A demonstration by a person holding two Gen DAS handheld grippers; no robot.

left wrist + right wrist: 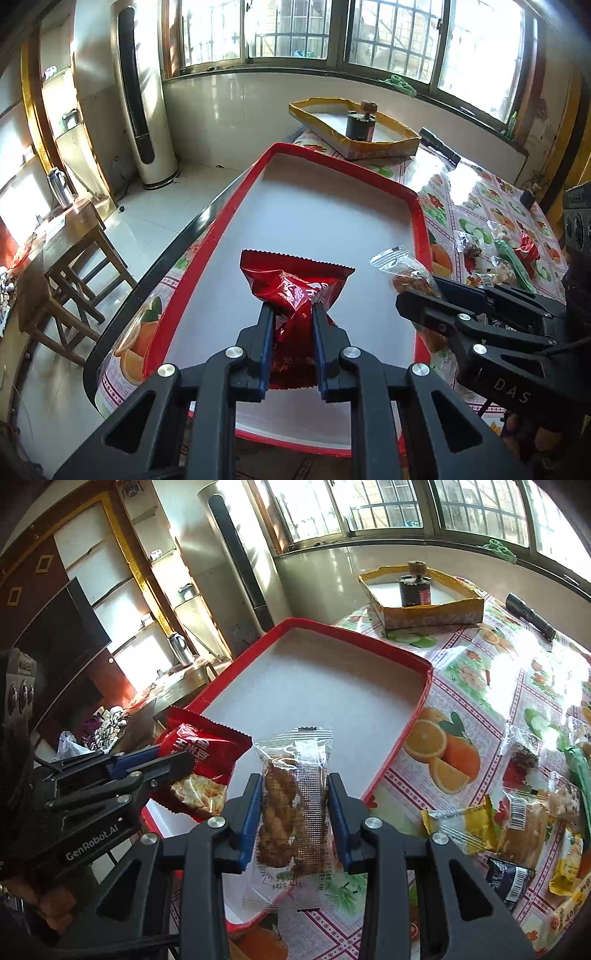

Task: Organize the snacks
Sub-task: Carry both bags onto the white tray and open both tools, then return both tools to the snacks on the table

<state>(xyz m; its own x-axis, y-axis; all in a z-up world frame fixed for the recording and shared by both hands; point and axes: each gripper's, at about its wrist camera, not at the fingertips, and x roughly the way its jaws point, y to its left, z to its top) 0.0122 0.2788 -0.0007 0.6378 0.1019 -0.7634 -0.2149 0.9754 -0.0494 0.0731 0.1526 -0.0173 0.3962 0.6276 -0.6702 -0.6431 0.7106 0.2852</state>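
Cut off at right edge: snack packets [546, 834]. Hidden under gripper fingers [266, 332]: lower print of red packet [295, 280].

I see a glossy red packet [295, 284] at six o'clock, a clear wrapper [291, 805] over brown twists, a red-rimmed white tray [343, 162], and a fruit-patterned tablecloth [476, 709] at three o'clock.
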